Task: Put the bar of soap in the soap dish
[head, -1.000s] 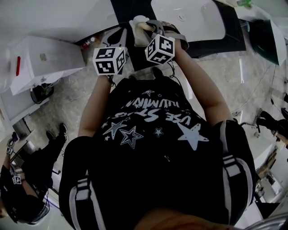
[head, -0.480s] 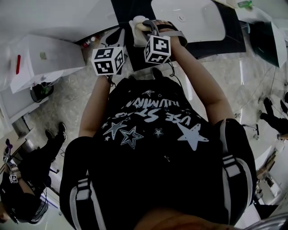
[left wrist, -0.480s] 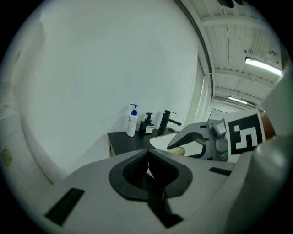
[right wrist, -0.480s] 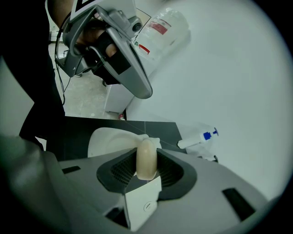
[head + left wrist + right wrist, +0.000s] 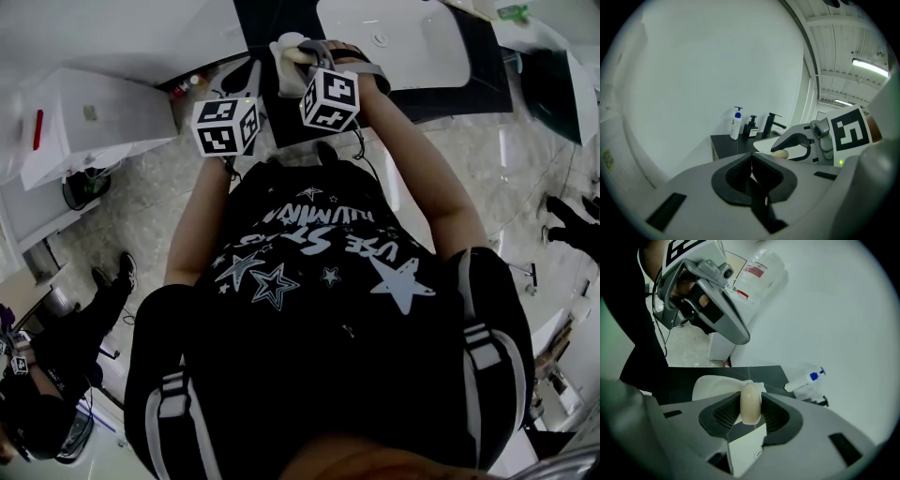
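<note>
Over dark surface [image 5: 761,373]: right hand-held gripper [image 5: 751,409] clamping bar of soap [image 5: 751,401], best lowered level into soap dish [image 5: 710,386] before release; left hand-held gripper [image 5: 751,180] closed, empty.

I see a washroom set-up, black bench [image 5: 725,141] with white basin [image 5: 427,47], black tap [image 5: 771,124], pump bottle [image 5: 736,124] by a white wall, stone-look floor [image 5: 155,211], strip light [image 5: 870,68] overhead

Black flat surface [image 5: 764,373] round white oval soap dish [image 5: 712,384] bare, open from above. Left tool [image 5: 740,336] just beside right tool [image 5: 751,408], crowding that side. White pump bottle [image 5: 736,124], black faucet [image 5: 772,124] well apart at wall.
</note>
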